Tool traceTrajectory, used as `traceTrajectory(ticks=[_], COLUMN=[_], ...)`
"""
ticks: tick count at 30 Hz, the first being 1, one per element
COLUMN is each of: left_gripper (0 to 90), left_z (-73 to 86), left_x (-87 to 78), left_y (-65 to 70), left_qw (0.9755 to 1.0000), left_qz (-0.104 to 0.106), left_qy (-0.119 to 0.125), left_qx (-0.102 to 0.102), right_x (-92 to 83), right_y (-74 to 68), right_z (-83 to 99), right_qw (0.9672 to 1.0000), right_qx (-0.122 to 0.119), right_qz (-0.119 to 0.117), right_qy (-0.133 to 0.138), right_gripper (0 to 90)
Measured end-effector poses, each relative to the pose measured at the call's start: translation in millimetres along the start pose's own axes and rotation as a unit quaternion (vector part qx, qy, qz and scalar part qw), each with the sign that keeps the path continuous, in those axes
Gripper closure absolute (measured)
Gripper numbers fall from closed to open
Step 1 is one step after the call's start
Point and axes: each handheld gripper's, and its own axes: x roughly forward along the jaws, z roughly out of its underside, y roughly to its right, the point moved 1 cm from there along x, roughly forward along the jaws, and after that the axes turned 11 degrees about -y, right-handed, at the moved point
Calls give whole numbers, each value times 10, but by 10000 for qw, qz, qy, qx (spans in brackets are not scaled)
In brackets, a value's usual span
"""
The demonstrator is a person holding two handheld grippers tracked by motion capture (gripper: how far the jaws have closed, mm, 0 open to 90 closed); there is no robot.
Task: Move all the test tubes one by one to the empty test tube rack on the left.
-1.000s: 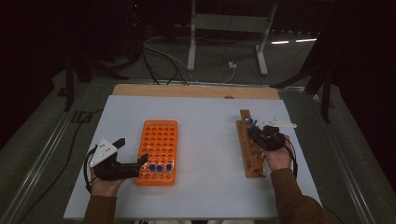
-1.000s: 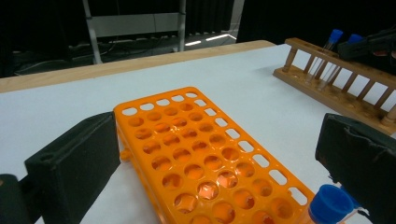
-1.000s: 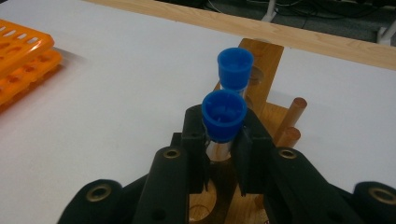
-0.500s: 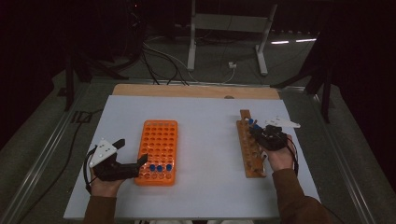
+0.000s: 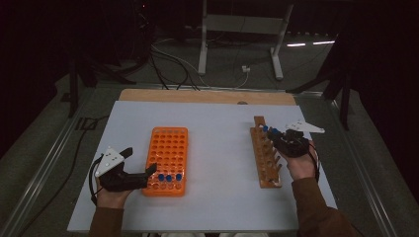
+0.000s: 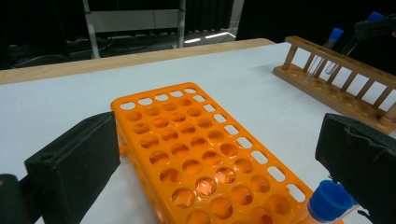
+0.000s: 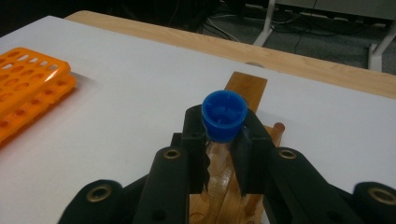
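An orange tube rack [image 5: 168, 154] lies left of centre, with three blue-capped tubes [image 5: 169, 177] in its near row. My left gripper [image 5: 139, 162] stands open at the rack's near left corner. In the left gripper view the orange rack [image 6: 205, 154] lies between the wide-apart jaws, and one blue cap [image 6: 329, 200] stands by the right jaw. My right gripper [image 5: 277, 136] is shut on a clear blue-capped tube [image 7: 224, 114] over the far end of the wooden rack [image 5: 266, 158]. A second capped tube [image 6: 335, 33] stands in that wooden rack [image 6: 336, 77].
The white table top [image 5: 217, 128] has a wooden strip [image 5: 207, 96] along its far edge. Beyond it are cables and a metal stand [image 5: 239, 29] on the dark floor. Bare white surface lies between the two racks.
My right gripper has shifted slightly toward the far end of the wooden rack with the tube still in it. The left gripper has stayed where it was.
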Motion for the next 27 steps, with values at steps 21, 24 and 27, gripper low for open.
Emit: traceTrajectory(ticks=[21, 24, 27], left_gripper=[9, 9, 9], left_z=[-13, -20, -26], left_x=[30, 25, 22], left_y=[23, 30, 35], left_qw=[10000, 10000, 10000], left_qz=[61, 74, 81], left_qy=[10, 31, 37], left_qx=[-26, -16, 5], right_x=[-315, -320, -320], right_y=[-99, -142, -197], right_z=[-194, -212, -230], right_qw=[9989, 9987, 9983], right_qx=[-156, -176, -233], right_qz=[-86, -157, -233], right_qy=[432, 461, 481], right_gripper=[767, 767, 767])
